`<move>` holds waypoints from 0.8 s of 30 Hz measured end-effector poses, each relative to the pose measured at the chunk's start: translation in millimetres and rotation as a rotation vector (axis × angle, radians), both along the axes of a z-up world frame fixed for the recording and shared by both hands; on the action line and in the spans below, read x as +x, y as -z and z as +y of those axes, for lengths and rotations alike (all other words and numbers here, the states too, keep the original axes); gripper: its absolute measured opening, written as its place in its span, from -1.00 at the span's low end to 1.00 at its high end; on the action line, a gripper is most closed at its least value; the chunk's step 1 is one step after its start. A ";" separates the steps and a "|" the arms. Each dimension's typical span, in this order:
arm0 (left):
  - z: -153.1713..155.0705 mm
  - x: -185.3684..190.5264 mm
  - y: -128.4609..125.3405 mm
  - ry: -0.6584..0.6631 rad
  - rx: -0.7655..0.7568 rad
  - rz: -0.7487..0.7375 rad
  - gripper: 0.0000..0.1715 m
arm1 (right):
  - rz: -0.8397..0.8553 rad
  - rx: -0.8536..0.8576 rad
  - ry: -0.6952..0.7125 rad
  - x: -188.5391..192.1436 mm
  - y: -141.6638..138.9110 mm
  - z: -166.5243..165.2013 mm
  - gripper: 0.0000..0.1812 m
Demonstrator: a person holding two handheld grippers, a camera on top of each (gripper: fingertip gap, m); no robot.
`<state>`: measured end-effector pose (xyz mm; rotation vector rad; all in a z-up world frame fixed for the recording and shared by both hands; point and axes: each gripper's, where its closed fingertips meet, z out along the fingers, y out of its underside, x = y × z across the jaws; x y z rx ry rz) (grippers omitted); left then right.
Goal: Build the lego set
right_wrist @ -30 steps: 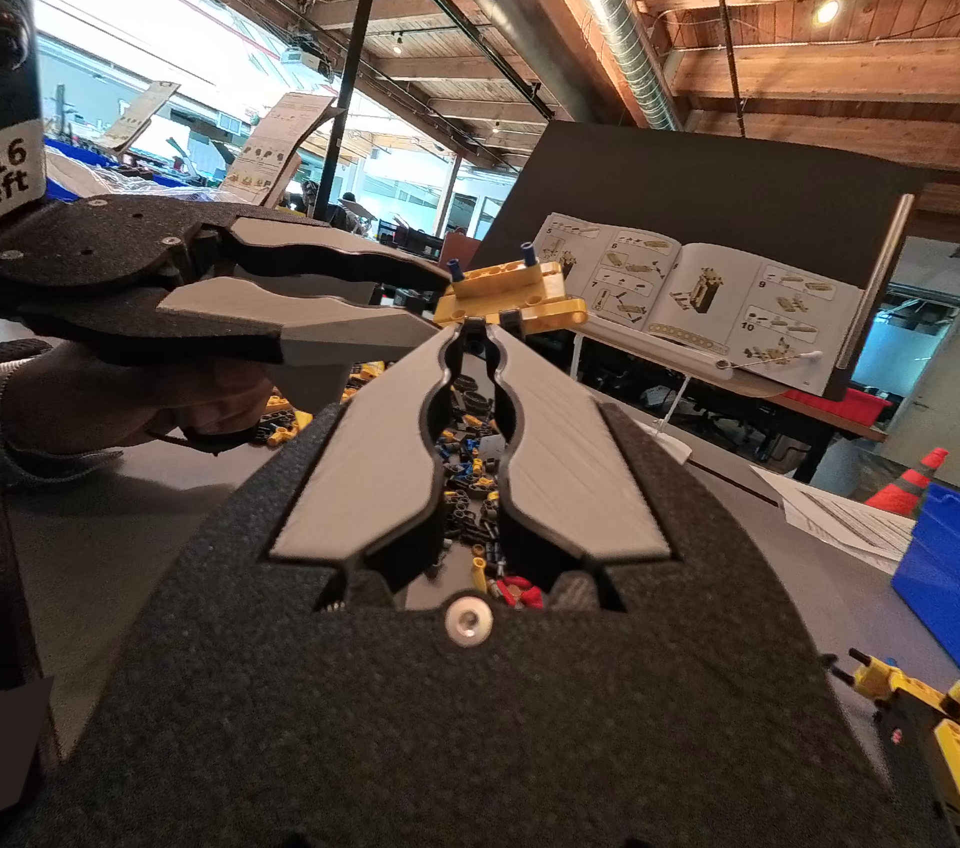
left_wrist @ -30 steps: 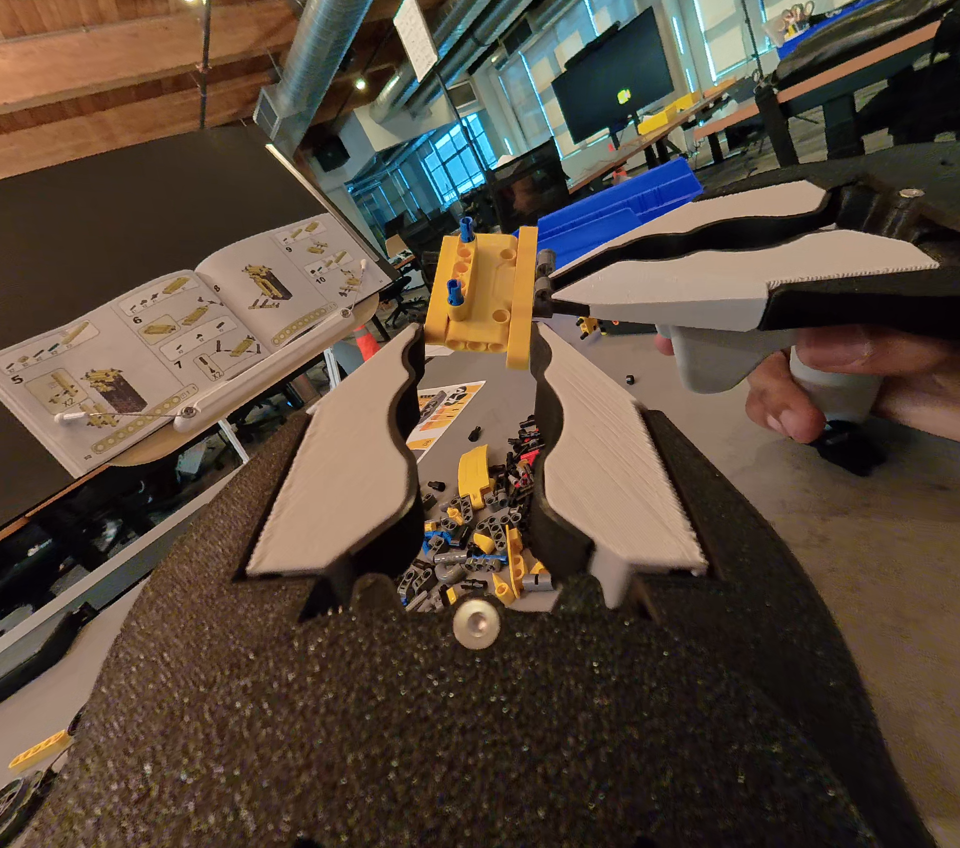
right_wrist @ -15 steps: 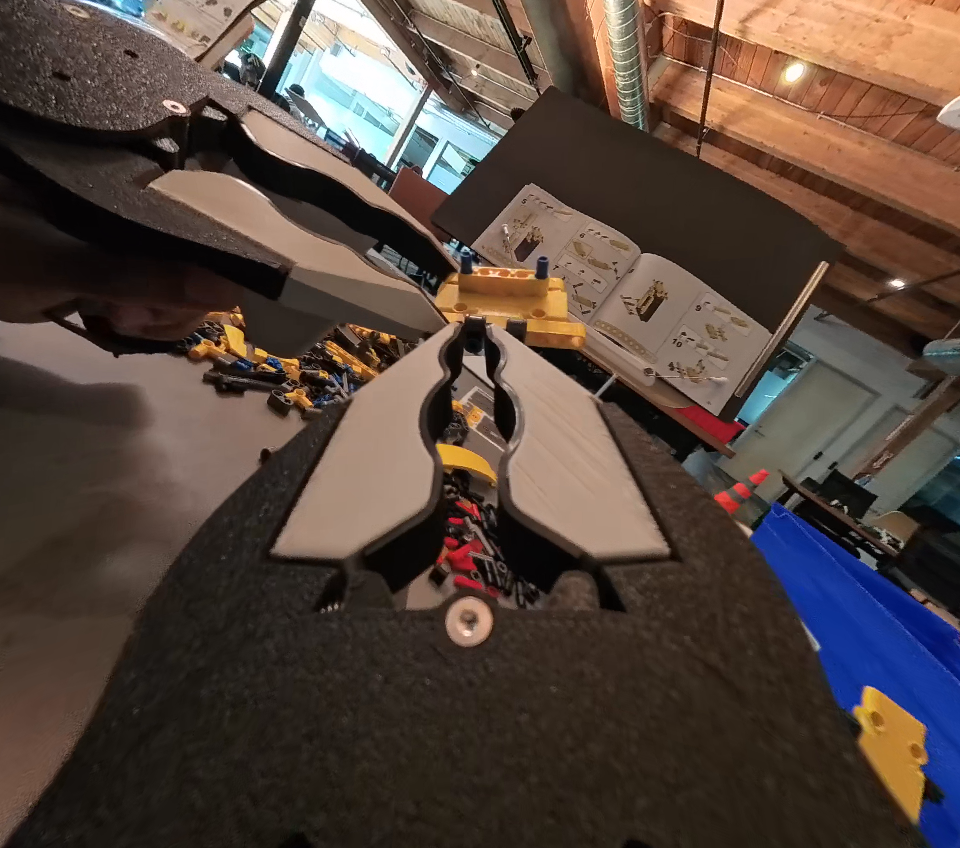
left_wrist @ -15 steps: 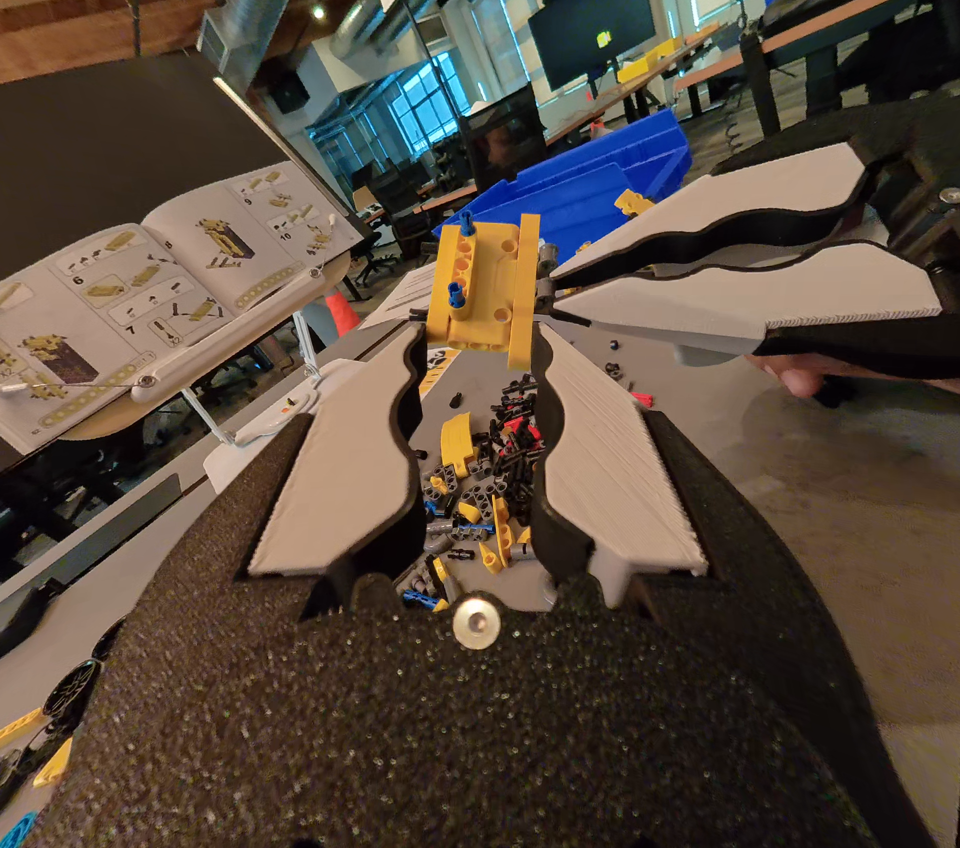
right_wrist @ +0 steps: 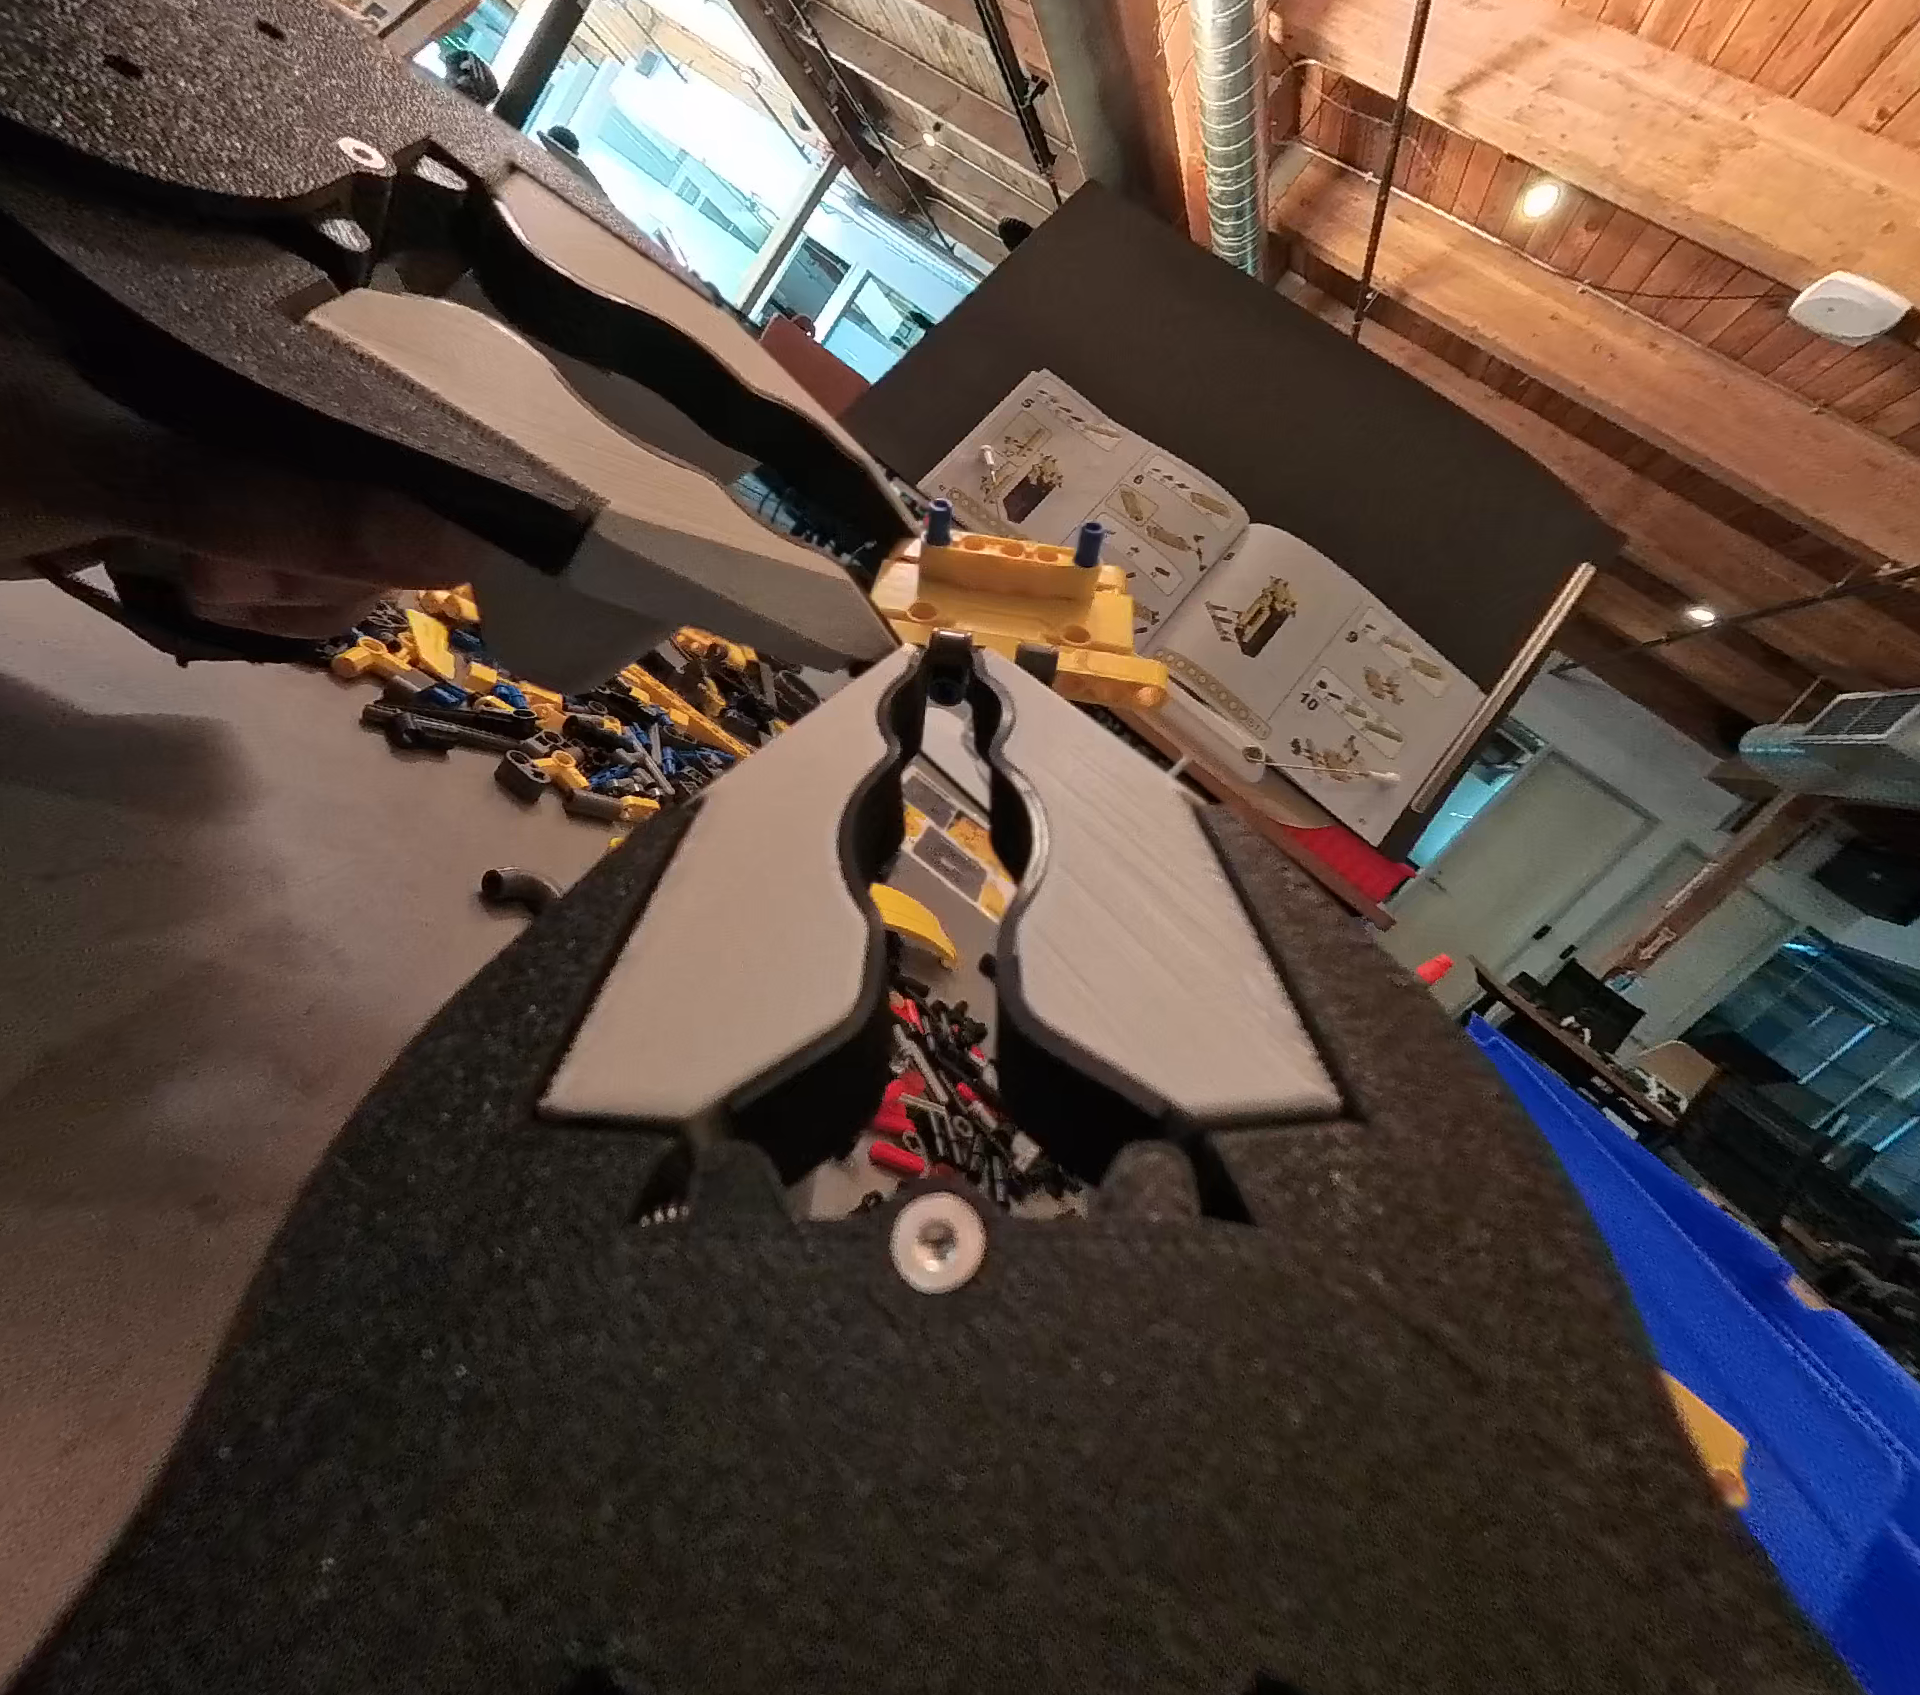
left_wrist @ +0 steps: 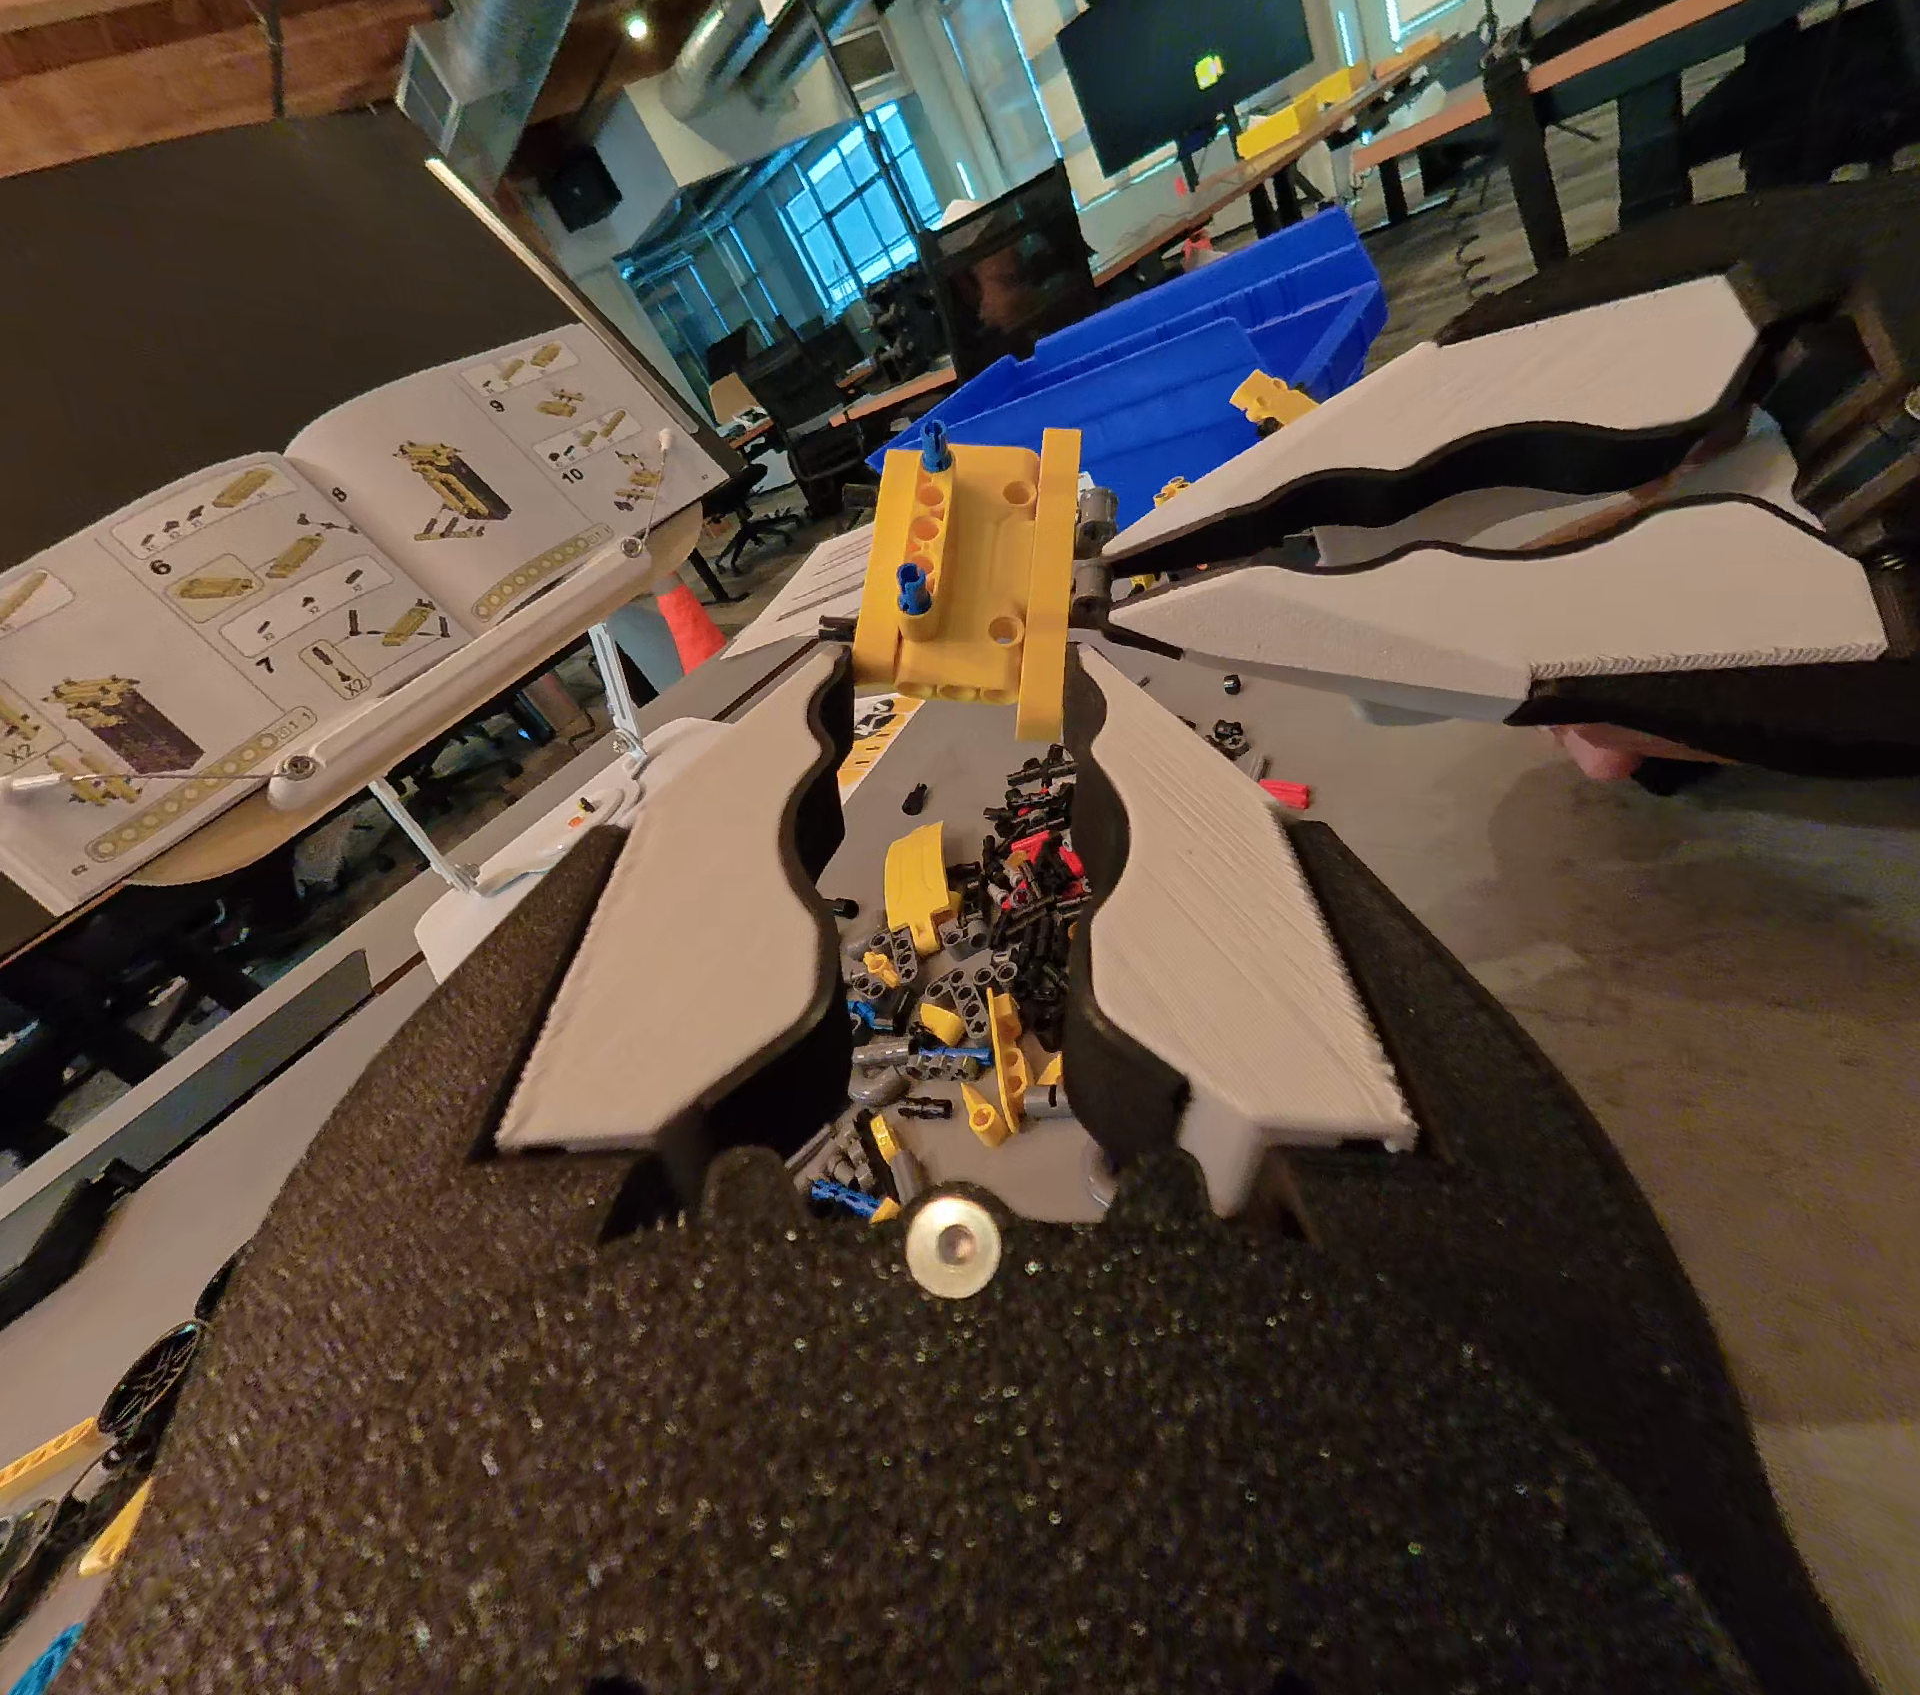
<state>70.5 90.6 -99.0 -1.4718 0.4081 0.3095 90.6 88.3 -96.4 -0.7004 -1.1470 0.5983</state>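
Observation:
A yellow brick assembly (left_wrist: 977, 575) with two blue pins on top is clamped upright between the fingertips of my left gripper (left_wrist: 956, 679), above the grey table. My right gripper (left_wrist: 1103, 598) comes in from the right and is shut on a small dark pin (left_wrist: 1091, 539) at the assembly's right edge. In the right wrist view my right gripper (right_wrist: 943, 660) pinches this dark, blue-tipped pin (right_wrist: 943, 681) right against the side of the yellow assembly (right_wrist: 1013, 596). The left gripper (right_wrist: 883, 591) reaches in from the upper left.
A pile of loose yellow, black, grey and red parts (left_wrist: 977, 949) lies on the table (left_wrist: 1558, 970) under the grippers. An open instruction booklet (left_wrist: 312, 565) rests on a stand at the left. A blue bin (left_wrist: 1143, 388) stands behind, with an orange cone (left_wrist: 686, 617) beyond the table. My two grippers' fingertips are within a few centimetres of each other.
Both grippers have tilted and turned together, keeping the yellow assembly between them. The right gripper's tips have stayed at the assembly's side with the small pin.

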 end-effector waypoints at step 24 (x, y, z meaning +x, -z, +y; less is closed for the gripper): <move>-25.8 38.9 -13.8 0.411 0.017 -0.181 -0.54 | 0.131 -0.644 -0.773 52.3 -32.3 -3.7 -0.36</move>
